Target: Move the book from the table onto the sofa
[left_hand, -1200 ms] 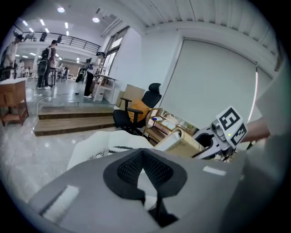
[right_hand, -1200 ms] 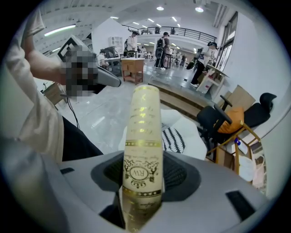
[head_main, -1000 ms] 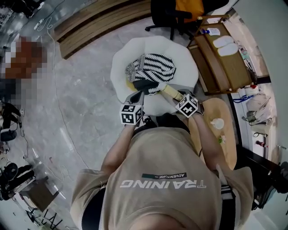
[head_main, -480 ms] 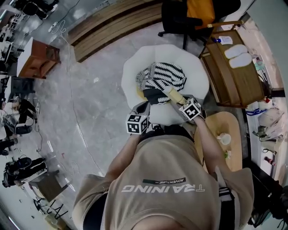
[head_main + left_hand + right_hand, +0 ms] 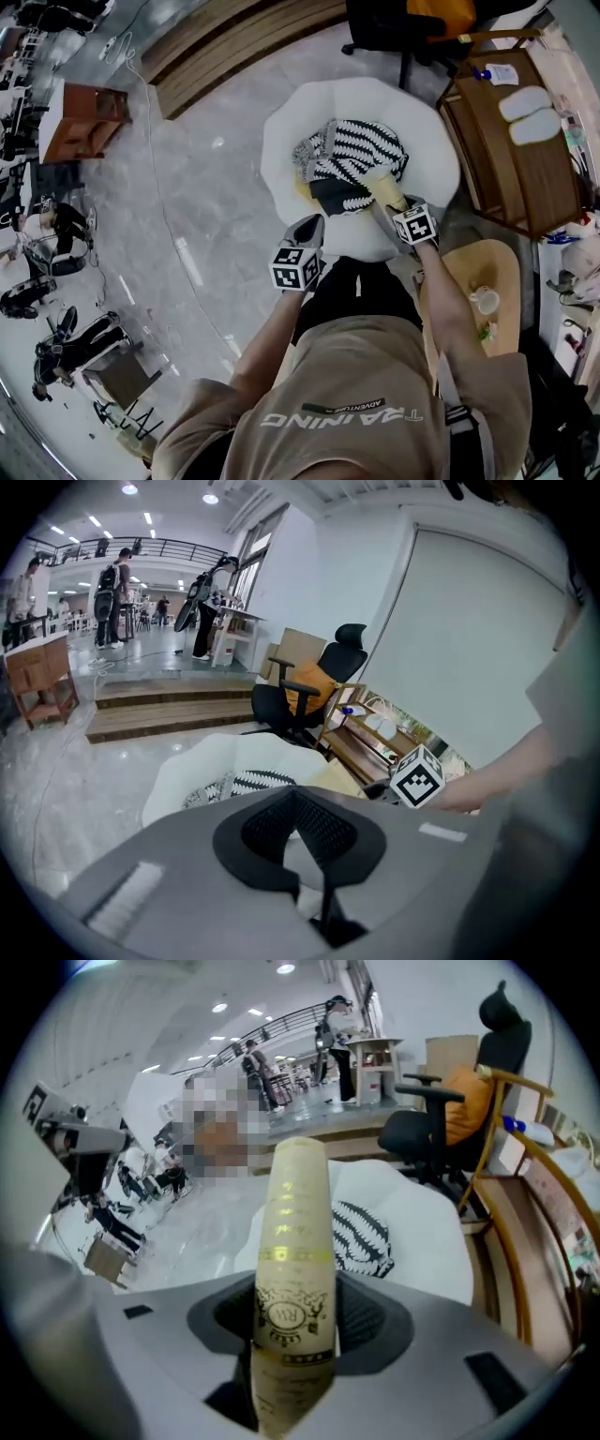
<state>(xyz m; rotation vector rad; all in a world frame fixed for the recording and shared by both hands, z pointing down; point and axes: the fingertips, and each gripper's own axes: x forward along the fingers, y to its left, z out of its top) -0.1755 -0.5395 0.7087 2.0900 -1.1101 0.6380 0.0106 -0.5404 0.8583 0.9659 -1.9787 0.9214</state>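
- Cream with gold print: the book (image 5: 295,1269), pinched edge-on in the right gripper (image 5: 392,201), spine towards that gripper's camera.
  - Jaws spread wide but pressing on both covers, so it reads as a firm hold.
- Already off the wooden table (image 5: 487,262), which stands at the person's right.
- Hangs over the front part of the white sofa (image 5: 412,112), just beside the striped cushion (image 5: 361,150).
  - Cannot tell whether any corner touches the seat yet.
- Against a second ago:
  - Right gripper lower and rolled over.
  - Book brought down closer to the seat and nearer the cushion.
  - Same jaw spread, same grip.
- Left gripper (image 5: 307,230): jaws together, nothing between them.
  - Now a little lower than before, above the sofa's front rim.
  - Apart from the book, taking no part in the hold.
- For the task: carry looks finished, judging by where the book hangs. Only the set-down and the release are left.
- Next, probably: lower until the book lies on bare seat, then open the right jaws and pull back.
- Risks:
  - Book landing half on the cushion and tipping.
  - Book sliding off the rounded front edge if let go too near the rim.
  - Soft seat, so may settle crooked.
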